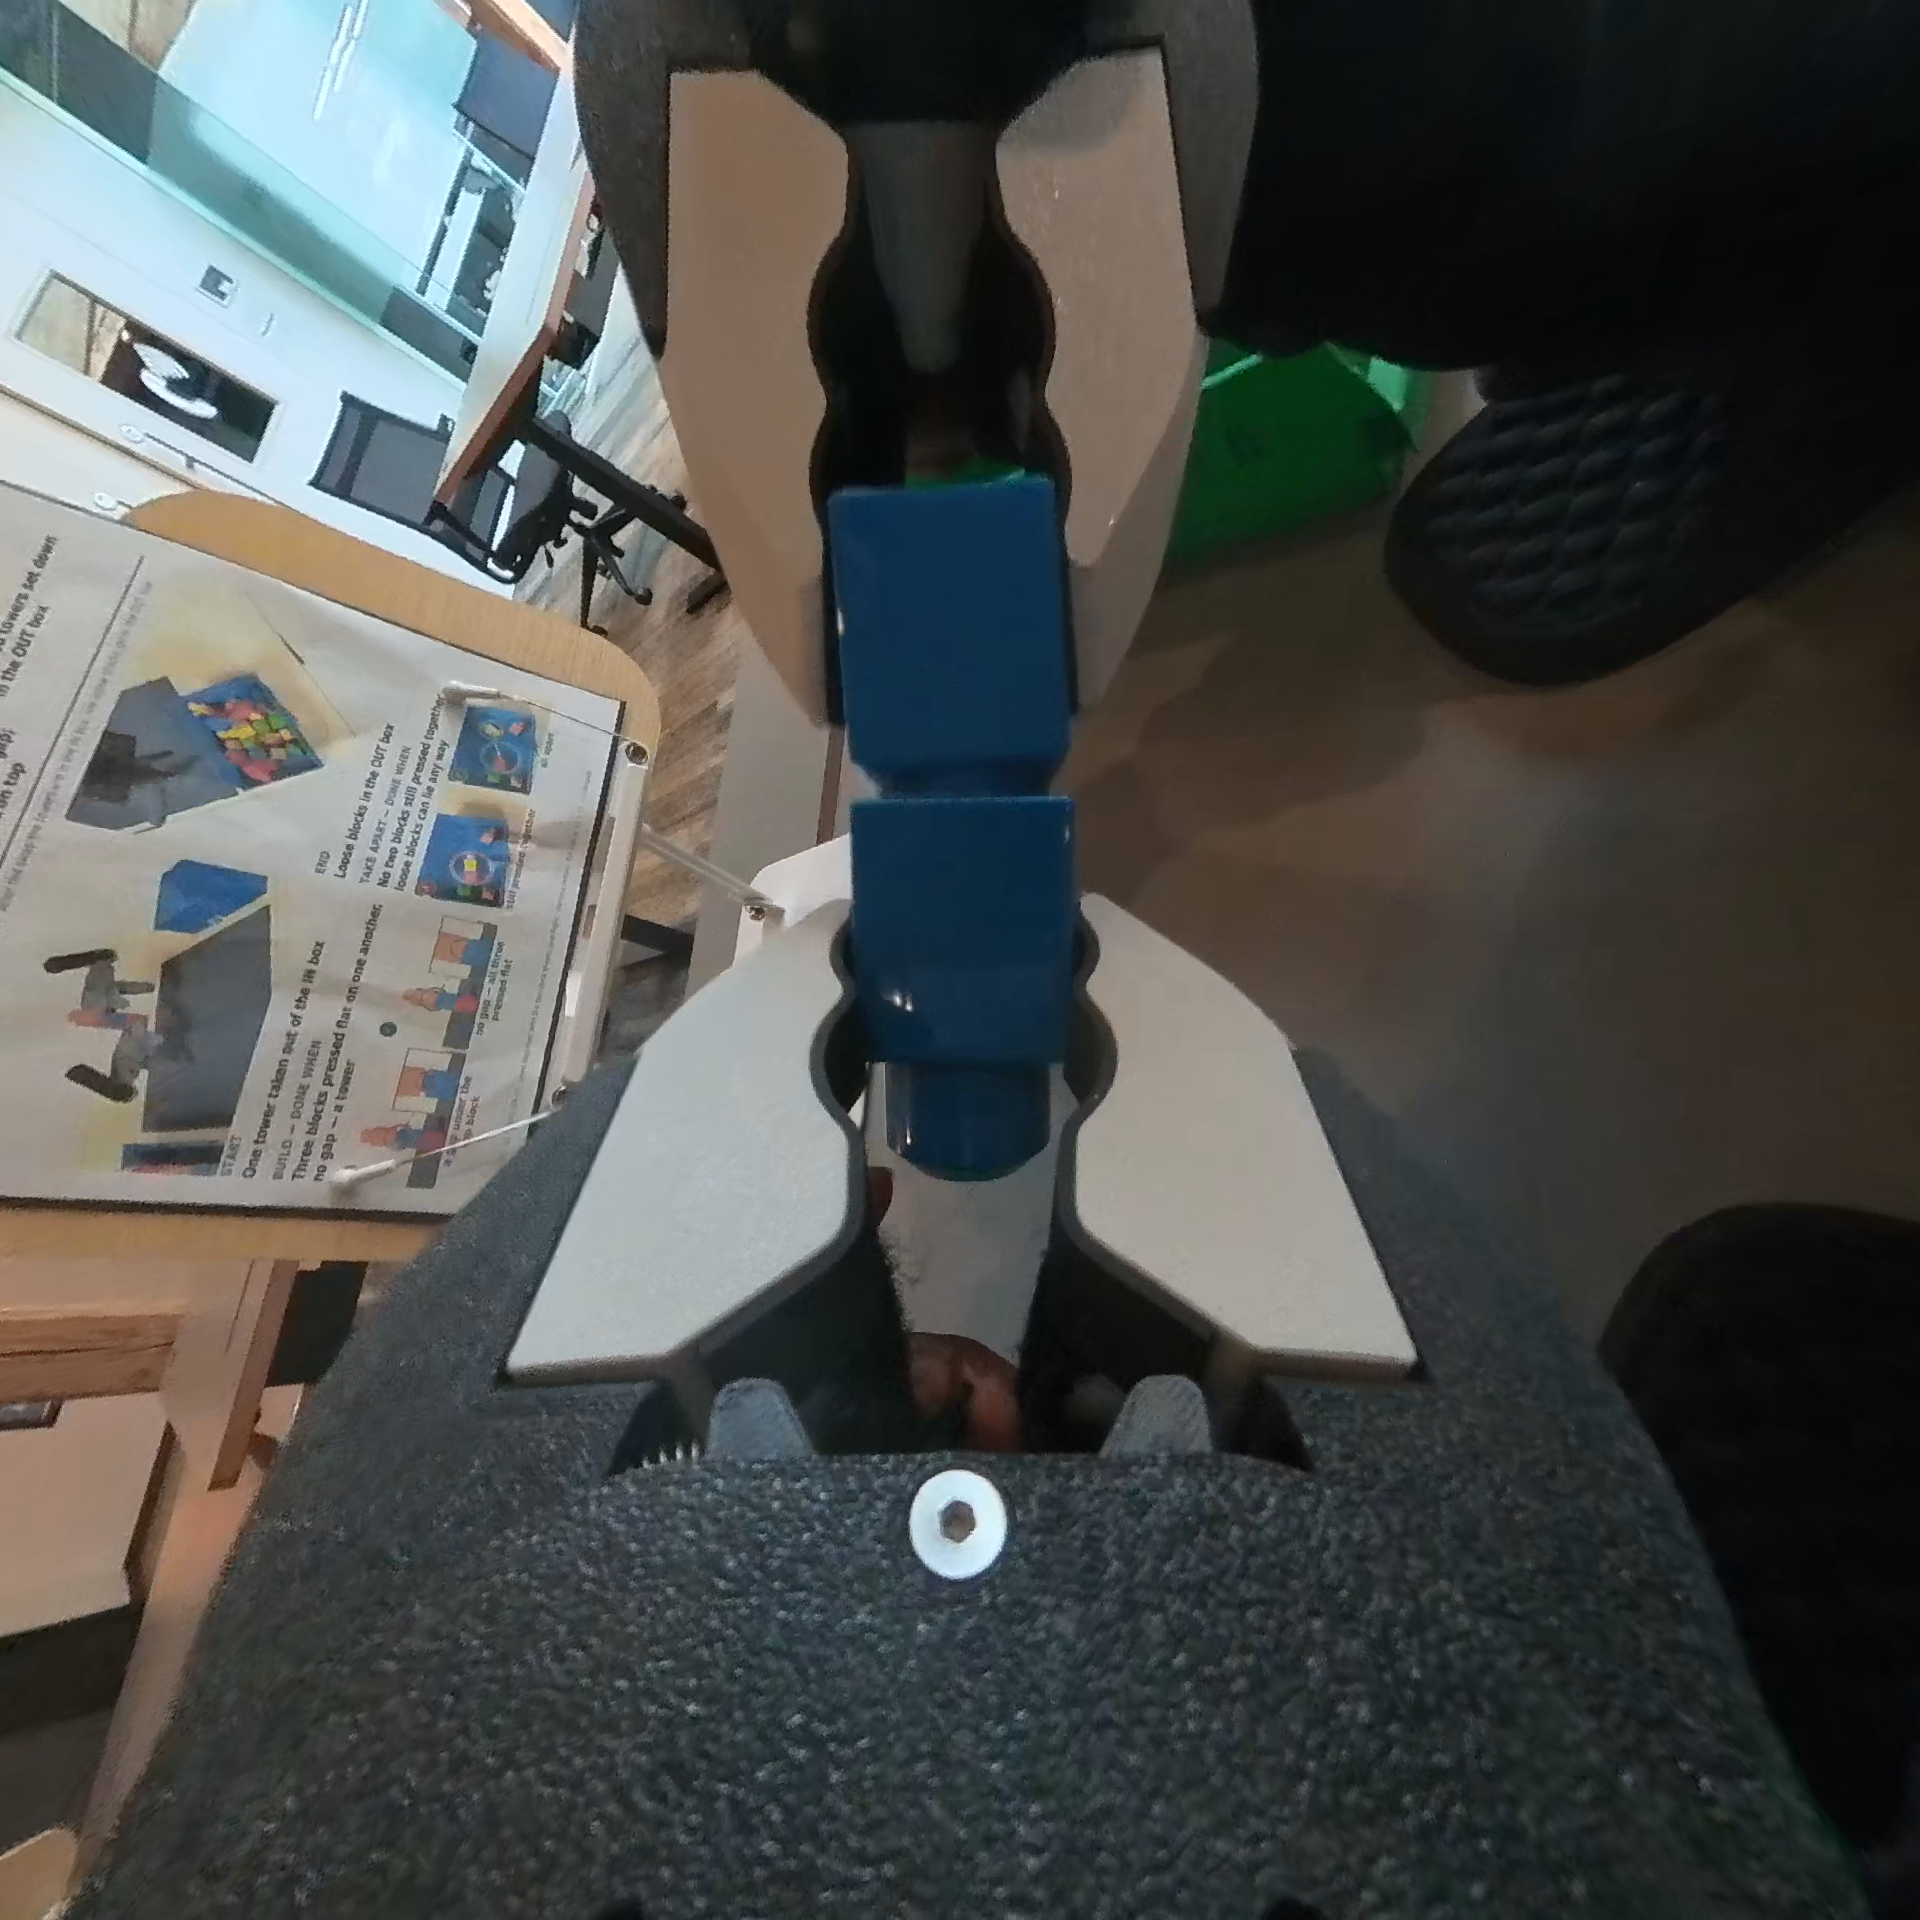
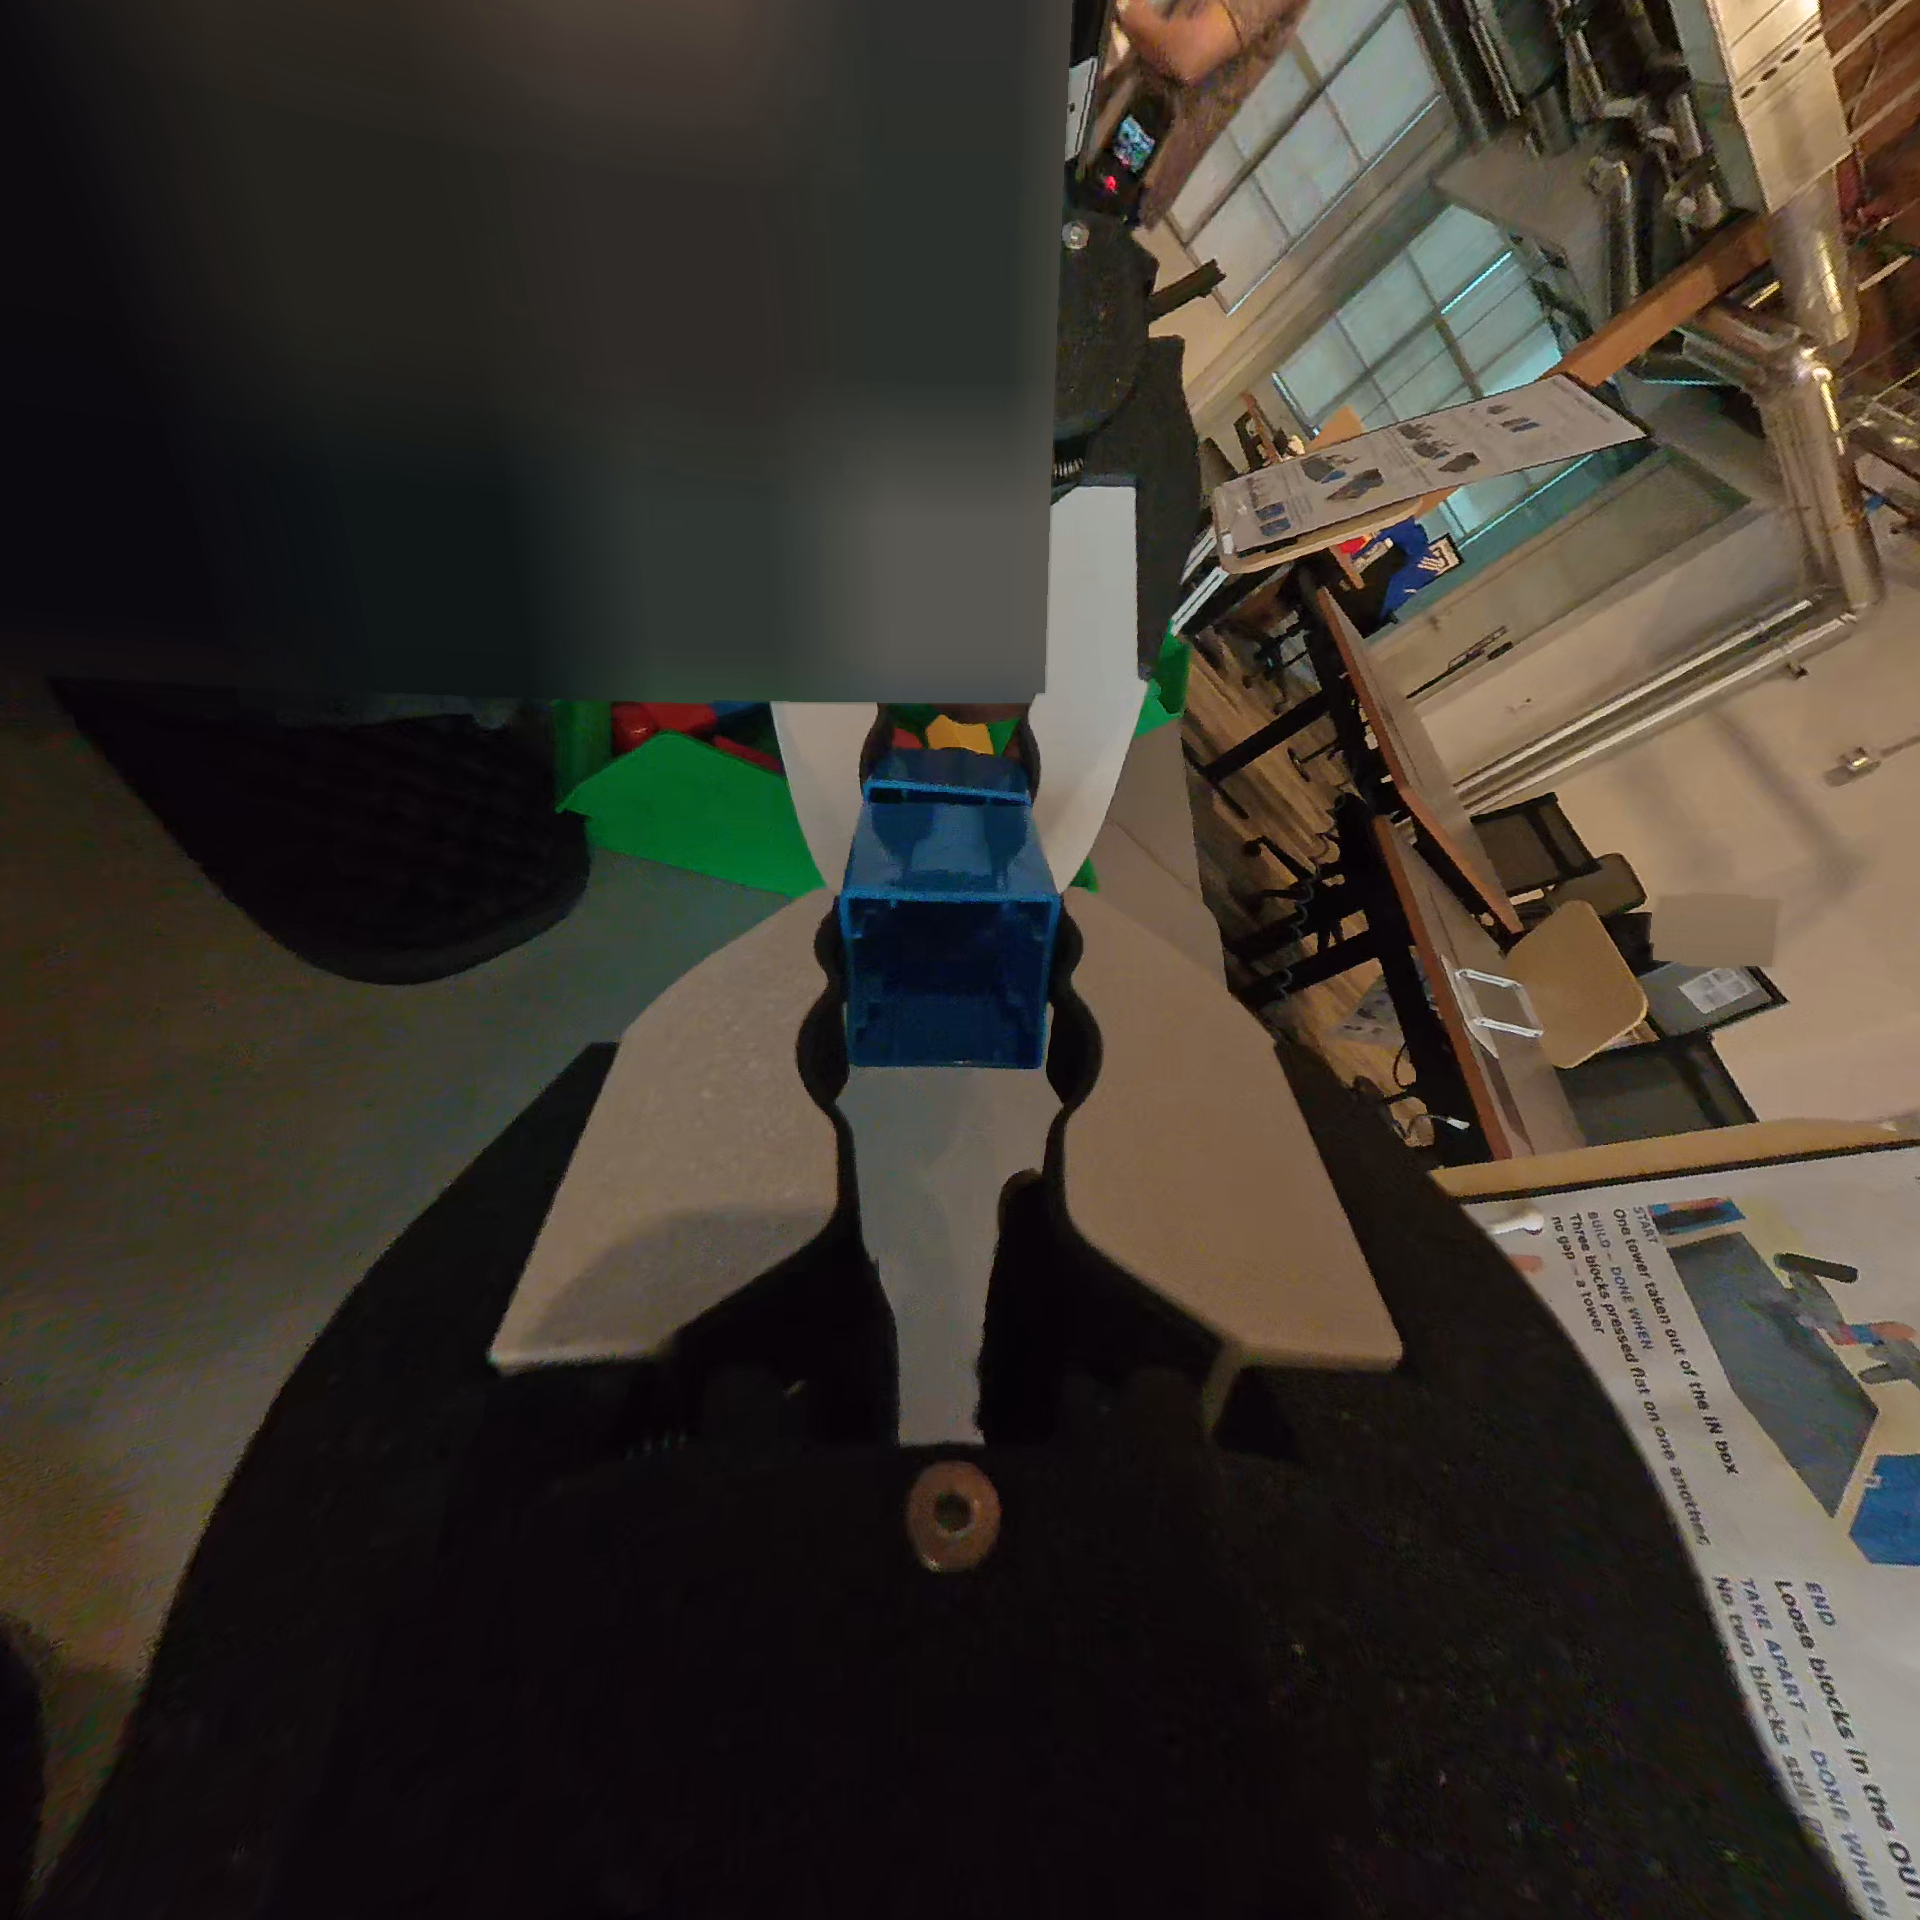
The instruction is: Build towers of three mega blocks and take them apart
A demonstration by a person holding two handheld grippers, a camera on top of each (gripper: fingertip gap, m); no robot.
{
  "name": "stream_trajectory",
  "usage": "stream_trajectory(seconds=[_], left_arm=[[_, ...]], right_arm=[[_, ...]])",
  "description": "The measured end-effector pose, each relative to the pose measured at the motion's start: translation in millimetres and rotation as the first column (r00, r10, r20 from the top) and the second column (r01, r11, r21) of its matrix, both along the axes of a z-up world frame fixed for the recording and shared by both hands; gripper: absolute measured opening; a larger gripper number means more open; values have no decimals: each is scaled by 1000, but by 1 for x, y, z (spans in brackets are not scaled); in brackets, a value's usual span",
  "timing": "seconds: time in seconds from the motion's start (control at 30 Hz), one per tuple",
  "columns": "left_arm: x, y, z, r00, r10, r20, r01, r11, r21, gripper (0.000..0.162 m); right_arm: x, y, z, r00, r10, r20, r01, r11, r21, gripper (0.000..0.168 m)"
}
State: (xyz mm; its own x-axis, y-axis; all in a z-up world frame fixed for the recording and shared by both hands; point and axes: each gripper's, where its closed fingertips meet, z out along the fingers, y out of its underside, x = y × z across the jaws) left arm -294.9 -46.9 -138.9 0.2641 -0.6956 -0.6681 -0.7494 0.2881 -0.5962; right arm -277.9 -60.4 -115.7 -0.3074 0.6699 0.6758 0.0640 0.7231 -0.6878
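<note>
Left tool [image 1: 961, 997] pinches the near blue block [image 1: 961, 925], right tool [image 1: 951, 613] at 12 o'clock pinches the far blue block [image 1: 951, 623], studs nearly joined, green bin [image 2: 686, 800] behind.

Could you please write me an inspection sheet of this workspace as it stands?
Surface: grey floor or mat, bare where visible.
Job's things: two blue blocks joined end to end, held in mid-air between the tools; a green bin of mixed coloured blocks lies beyond.
Clutter: nothing seen.
Grippers: left tool shut on the nearer blue block; right tool shut on the other, facing the left one.
Cables: nothing seen.
Surroundings: instruction sheet on a wooden board, desks, office chairs, windows, ducting; dark shoes nearby.
</note>
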Motion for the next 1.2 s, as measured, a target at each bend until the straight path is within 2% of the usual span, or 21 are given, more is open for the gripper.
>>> stream_trajectory(seconds=[0.1, 0.13, 0.23, 0.33, 0.43, 0.57, 0.7, 0.83, 1.03, 1.2], left_arm=[[-31, 11, -6, 987, 151, -62, -151, 989, 4, 35], [-43, 13, -4, 982, 187, -41, -186, 982, 8, 35], [-60, 7, 12, 978, 190, 84, -192, 981, 23, 34], [-73, 1, 20, 969, 216, 119, -224, 973, 50, 35], [-78, -1, 21, 964, 237, 123, -245, 968, 57, 35], [-77, 1, 20, 964, 237, 118, -245, 968, 57, 35], [-75, 3, 19, 966, 239, 103, -246, 968, 59, 35], [-72, 4, 18, 967, 237, 98, -243, 968, 60, 35], [-71, 6, 17, 968, 236, 89, -242, 968, 63, 35], [-70, 6, 16, 968, 236, 83, -241, 968, 64, 35]], right_arm=[[15, 17, 9, 996, -79, -28, 79, 997, 5, 35], [24, 23, 14, 993, -105, -47, 105, 994, -6, 35], [54, 47, 30, 968, -229, -105, 227, 973, -28, 35], [91, 82, 37, 900, -419, -120, 412, 908, -76, 35], [137, 128, 32, 761, -642, -93, 624, 763, -167, 35], [200, 181, 7, 512, -859, 29, 825, 482, -296, 36], [242, 218, -27, 329, -931, 161, 886, 245, -394, 36], [272, 248, -74, 173, -926, 337, 892, 2, -452, 36], [294, 275, -140, 20, -872, 489, 906, -190, -377, 36], [300, 289, -178, -25, -834, 551, 878, -281, -387, 36]])
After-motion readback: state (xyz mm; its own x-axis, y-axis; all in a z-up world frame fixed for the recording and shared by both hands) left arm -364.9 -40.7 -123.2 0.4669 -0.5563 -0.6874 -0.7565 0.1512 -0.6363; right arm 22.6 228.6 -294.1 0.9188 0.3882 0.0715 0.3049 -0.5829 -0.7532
